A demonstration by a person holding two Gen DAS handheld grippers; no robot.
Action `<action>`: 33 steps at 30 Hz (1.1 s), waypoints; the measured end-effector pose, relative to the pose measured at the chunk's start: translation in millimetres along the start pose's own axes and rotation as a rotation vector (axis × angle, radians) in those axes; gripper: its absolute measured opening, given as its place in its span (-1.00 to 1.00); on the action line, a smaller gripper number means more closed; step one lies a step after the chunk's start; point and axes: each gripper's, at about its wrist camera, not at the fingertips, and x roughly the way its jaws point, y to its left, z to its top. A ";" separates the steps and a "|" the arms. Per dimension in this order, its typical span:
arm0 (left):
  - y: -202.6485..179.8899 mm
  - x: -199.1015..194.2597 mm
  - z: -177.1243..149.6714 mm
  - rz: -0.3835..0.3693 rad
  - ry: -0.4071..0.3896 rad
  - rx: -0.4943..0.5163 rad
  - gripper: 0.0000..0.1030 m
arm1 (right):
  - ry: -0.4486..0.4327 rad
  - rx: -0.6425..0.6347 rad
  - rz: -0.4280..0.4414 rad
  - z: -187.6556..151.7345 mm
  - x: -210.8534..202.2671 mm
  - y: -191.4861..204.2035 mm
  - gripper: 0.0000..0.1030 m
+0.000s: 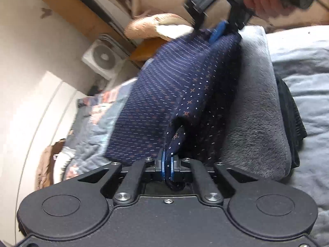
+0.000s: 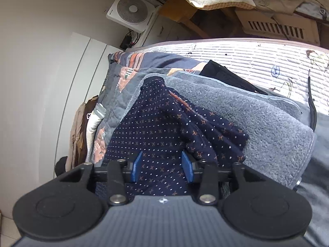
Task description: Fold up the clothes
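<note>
L gripper (image 1: 168,165): blue pads clenched on a bunched edge of the navy dotted woven garment (image 1: 156,94), which spans fwd to the R gripper (image 2: 162,167). R jaws spread, cloth lying between, over grey fleece blanket (image 2: 257,127). Step, as judged: mid-fold or repositioning. Next: R needs cloth edge seated before closing.

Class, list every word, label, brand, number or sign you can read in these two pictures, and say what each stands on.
None can be read.
Fan: a small mark on its corner, too small to read.
White mat: cartoon drawings only, no legible words.
Right claw body: a small emblem, not text.
Navy garment: a dot and cross pattern, no lettering.
</note>
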 end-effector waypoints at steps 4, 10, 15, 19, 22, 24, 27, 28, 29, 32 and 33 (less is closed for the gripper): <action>6.2 -20.4 -11.5 -0.020 -0.014 -0.055 -0.92 | 0.022 -0.022 0.008 -3.1 7.5 -2.3 -0.37; -0.7 -18.7 -13.8 -0.099 -0.001 -0.102 -0.81 | 0.028 -0.040 0.001 -2.4 5.2 -6.5 -0.59; 31.7 -33.8 -6.2 -0.261 -0.009 -0.328 -0.57 | 0.013 -0.064 -0.010 5.1 -17.2 11.8 -0.39; 86.8 -35.8 -8.5 -0.405 -0.040 -0.682 -0.47 | -0.009 -0.164 0.042 5.4 -41.0 46.9 -0.02; 113.1 -6.0 -13.3 -0.556 -0.044 -0.945 -0.49 | 0.018 -0.207 0.114 -2.5 -42.3 71.4 0.05; 115.9 19.2 -19.1 -0.619 -0.007 -1.075 -0.49 | 0.043 -0.189 0.121 -7.2 -32.9 72.5 0.07; 99.7 57.1 -33.3 -0.719 0.115 -1.209 -0.49 | 0.084 -0.127 0.052 -11.5 -14.4 51.1 0.07; 92.4 65.3 -38.7 -0.740 0.154 -1.233 -0.49 | 0.081 -0.112 0.001 -12.1 -10.6 40.9 0.06; 85.5 71.3 -43.9 -0.754 0.187 -1.251 -0.50 | 0.069 -0.095 -0.031 -11.7 -8.8 30.4 0.04; 69.8 71.5 -55.9 -0.798 0.235 -1.262 -0.48 | 0.032 -0.023 -0.028 -9.4 -15.3 7.2 0.00; 66.1 68.3 -58.6 -0.803 0.244 -1.254 -0.47 | 0.024 -0.039 -0.045 -8.3 -18.2 7.1 0.01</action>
